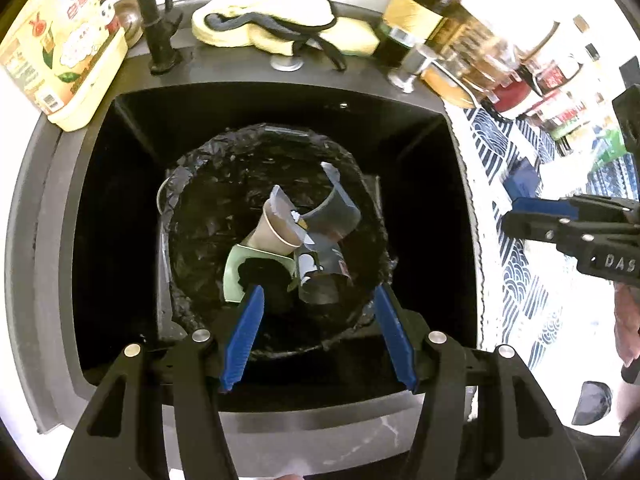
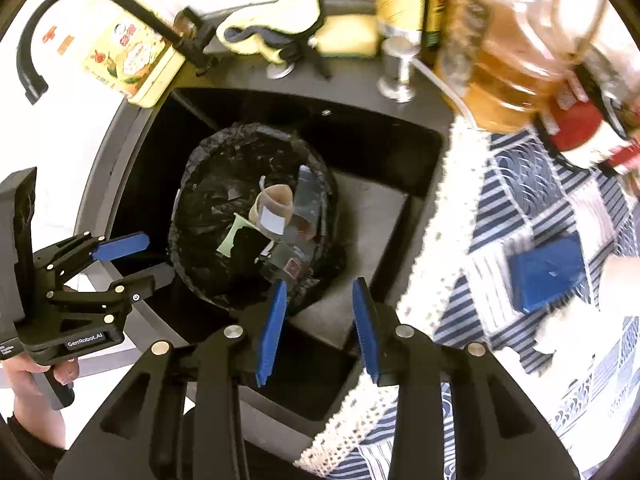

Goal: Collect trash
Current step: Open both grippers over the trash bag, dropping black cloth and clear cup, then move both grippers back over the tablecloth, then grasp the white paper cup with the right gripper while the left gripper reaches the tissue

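A round bin lined with a black bag [image 1: 208, 216] stands inside a dark sink [image 1: 100, 200]. In it lie a brown paper cup [image 1: 272, 232], a grey curved wrapper [image 1: 332, 216], a pale green card [image 1: 232, 276] and a dark can [image 1: 324, 276]. My left gripper [image 1: 318, 300] is open and empty above the bin's near rim. My right gripper [image 2: 320, 294] is open and empty over the sink's right side, beside the bin [image 2: 200, 216]. A blue flat packet [image 2: 544, 272] lies on the patterned cloth to the right.
A black tap [image 1: 150, 12], a yellow cloth [image 1: 280, 20] and a yellow box [image 1: 60, 52] sit behind the sink. Bottles and jars [image 2: 500, 60] crowd the back right. A blue-and-white cloth with lace edge [image 2: 520, 200] covers the counter on the right.
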Demonstrator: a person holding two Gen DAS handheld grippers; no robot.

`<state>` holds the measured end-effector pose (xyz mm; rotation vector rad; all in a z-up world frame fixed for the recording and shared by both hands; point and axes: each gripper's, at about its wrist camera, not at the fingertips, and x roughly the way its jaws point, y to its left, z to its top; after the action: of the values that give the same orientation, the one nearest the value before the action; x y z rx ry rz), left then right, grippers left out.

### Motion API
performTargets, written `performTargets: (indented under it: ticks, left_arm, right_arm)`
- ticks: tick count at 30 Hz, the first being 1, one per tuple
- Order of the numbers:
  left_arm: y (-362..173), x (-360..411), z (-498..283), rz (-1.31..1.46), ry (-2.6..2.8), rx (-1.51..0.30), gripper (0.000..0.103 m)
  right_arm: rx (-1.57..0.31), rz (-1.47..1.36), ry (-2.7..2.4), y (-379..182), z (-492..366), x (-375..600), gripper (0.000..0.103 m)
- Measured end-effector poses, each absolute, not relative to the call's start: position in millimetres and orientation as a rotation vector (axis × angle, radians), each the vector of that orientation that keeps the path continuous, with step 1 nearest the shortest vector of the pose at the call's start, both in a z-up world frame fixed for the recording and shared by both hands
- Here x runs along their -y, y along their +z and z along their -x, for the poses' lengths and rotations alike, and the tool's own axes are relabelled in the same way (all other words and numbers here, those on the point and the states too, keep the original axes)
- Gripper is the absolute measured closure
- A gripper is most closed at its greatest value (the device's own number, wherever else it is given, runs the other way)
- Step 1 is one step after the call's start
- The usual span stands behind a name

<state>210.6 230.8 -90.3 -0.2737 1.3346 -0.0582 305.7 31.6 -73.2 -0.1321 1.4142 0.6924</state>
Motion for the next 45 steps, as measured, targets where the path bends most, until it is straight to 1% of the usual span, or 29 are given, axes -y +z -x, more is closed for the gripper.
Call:
performTargets:
  ticks: [1,2,3,6,16,19,21,25,28,36,45]
  left_arm:
    - [-89,-229,-210,0.271,-0.065,-1.334,0.046]
    - [-88,-226,-210,0.267,-0.073,-1.332,0.04]
    - [-86,-222,-209,0.268,-0.085,-1.328,0.039]
    - [-80,-208,-210,0.254,-0.117,-1.319,0.038]
    - [-55,-145,-213,0.195,-0.171,-1.275,0.037]
    - [-48,-121,-213,0.179,-0.175,-1.263,0.036]
    - [-43,-104,-214,0.166,-0.168,-1.254,0.031]
    - [-38,-62,-219,0.162,-0.175,-1.254,0.029]
    - [-37,-25,-224,0.139,-0.185,-1.261,0.021]
    - [-36,55,-235,0.105,-0.202,-1.26,0.02]
    - [-61,100,-249,0.095,-0.136,-1.308,0.02]
  right_arm:
    - [-1.406,0.123,0.678,-70,-305,-24,0.059]
    - [-1.401,0.113,0.662,-67,-304,-16,0.058]
    - [-1.396,0.101,0.646,-65,-303,-7,0.058]
    - [-1.382,0.071,0.604,-59,-299,18,0.055]
    - [-1.331,0.014,0.507,-38,-300,112,0.054]
    - [-1.31,0.016,0.501,-32,-303,139,0.052]
    - [-1.296,0.02,0.498,-28,-306,158,0.034]
    - [-1.28,0.009,0.477,-24,-319,202,0.031]
    - [-1.272,0.002,0.458,-25,-332,233,0.026]
    - [-1.276,0.024,0.461,-41,-364,293,0.026]
    - [-1.29,0.051,0.534,-64,-395,307,0.026]
